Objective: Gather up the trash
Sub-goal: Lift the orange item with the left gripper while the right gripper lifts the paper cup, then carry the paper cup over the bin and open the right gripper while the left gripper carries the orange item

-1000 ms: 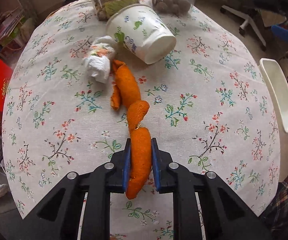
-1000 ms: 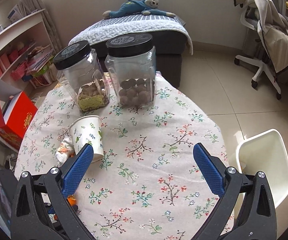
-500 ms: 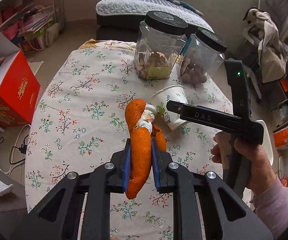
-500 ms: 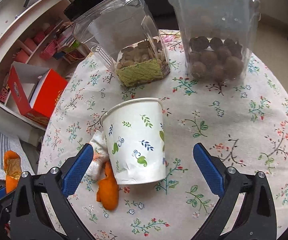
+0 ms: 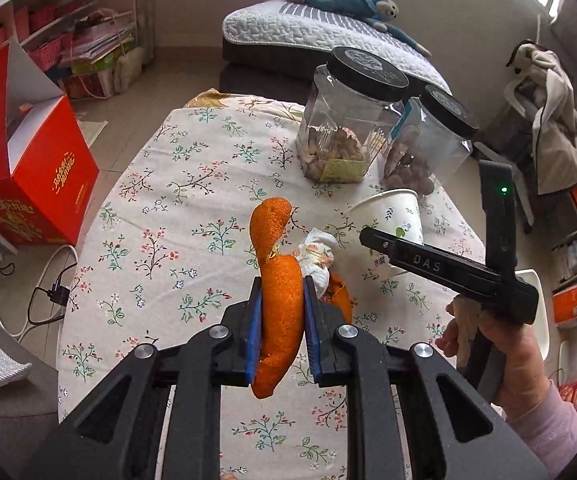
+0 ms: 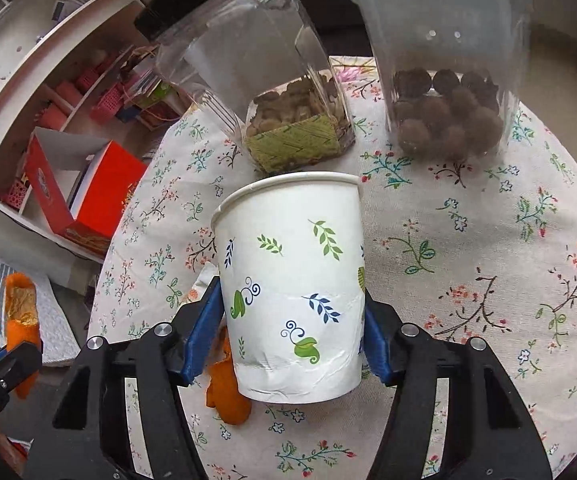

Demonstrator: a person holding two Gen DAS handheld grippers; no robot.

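Left tool (image 5: 282, 322): one, clamped on one long orange peel (image 5: 278, 280), held above the surface (image 5: 192, 184). Right tool (image 6: 292, 332): one, jaws just closing, pads against both sides of one upright paper cup (image 6: 292, 280).

Beside the cup: one crumpled tissue (image 5: 316, 256), one further peel piece (image 6: 226, 392), both on the cup's left. Behind the cup: two black-lidded jars (image 6: 288, 92). Right of the cup: bare cloth to the surface's rim.
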